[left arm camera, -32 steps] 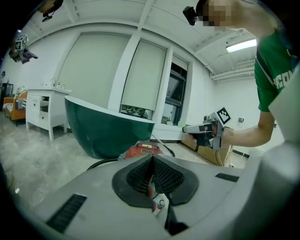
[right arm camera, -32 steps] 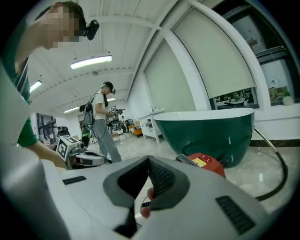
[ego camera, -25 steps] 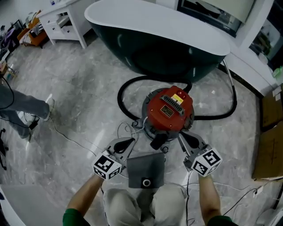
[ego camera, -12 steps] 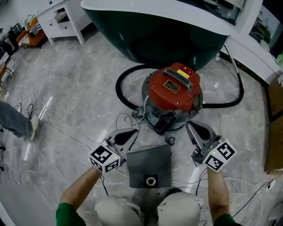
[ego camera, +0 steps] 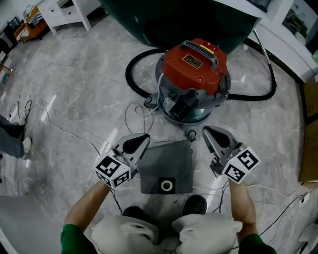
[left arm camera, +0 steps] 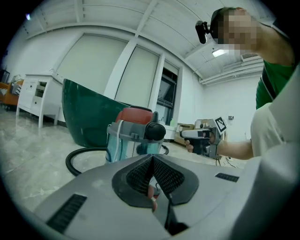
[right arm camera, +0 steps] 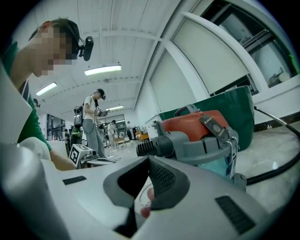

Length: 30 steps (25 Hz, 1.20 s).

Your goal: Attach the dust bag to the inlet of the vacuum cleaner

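The vacuum cleaner (ego camera: 191, 79) has a red lid and a clear blue drum, and its black inlet (ego camera: 183, 103) faces me. A flat grey dust bag (ego camera: 165, 166) with a white ring collar (ego camera: 166, 186) lies on the floor in front of it. My left gripper (ego camera: 145, 137) hovers at the bag's left edge, shut and empty. My right gripper (ego camera: 205, 130) hangs to the right of the bag, also shut with nothing held. The left gripper view has the vacuum (left arm camera: 136, 133) beyond the closed jaws. In the right gripper view the ribbed inlet (right arm camera: 150, 147) is just ahead.
A black hose (ego camera: 136, 87) loops around the vacuum, with a dark green bathtub (ego camera: 174, 20) behind it. Thin white cables (ego camera: 136, 114) trail over the marble floor. A cardboard box (ego camera: 310, 144) stands at the right, a white cabinet (ego camera: 64, 12) at the far left, and my shoes (ego camera: 194, 203) are below the bag.
Both grippers have sunk toward the floor and now flank the dust bag. The view has dropped closer to the vacuum. The bystander's leg has moved off to the left edge.
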Each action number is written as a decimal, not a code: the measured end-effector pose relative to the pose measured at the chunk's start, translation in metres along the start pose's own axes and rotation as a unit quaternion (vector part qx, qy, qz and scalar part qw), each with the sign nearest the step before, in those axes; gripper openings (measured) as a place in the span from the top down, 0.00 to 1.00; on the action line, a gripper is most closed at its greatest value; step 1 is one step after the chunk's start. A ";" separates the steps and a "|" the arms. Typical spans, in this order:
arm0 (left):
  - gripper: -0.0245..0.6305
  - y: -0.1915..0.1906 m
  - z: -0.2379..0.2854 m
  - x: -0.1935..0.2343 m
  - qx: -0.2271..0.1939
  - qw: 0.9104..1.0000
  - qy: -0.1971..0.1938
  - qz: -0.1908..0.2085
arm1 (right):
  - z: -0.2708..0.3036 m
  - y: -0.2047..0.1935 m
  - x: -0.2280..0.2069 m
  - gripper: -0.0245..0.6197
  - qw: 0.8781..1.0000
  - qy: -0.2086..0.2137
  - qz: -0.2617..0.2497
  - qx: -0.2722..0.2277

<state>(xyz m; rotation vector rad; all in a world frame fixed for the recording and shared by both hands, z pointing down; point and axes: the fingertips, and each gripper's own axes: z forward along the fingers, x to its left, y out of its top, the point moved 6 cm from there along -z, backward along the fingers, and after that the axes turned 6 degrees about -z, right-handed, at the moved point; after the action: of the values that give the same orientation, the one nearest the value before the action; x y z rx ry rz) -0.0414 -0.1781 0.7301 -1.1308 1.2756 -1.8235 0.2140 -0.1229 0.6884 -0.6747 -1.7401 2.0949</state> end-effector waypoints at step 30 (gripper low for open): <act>0.97 -0.151 -0.014 -0.033 0.080 0.995 -0.008 -0.063 | 0.014 -0.192 0.069 0.95 0.975 0.115 0.027 0.186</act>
<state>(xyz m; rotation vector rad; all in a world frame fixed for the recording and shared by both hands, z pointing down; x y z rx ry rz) -0.0434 -0.0942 0.8607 -1.1576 1.0474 -1.9663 0.1399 -0.0596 0.8688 -0.8171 -1.1760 2.1958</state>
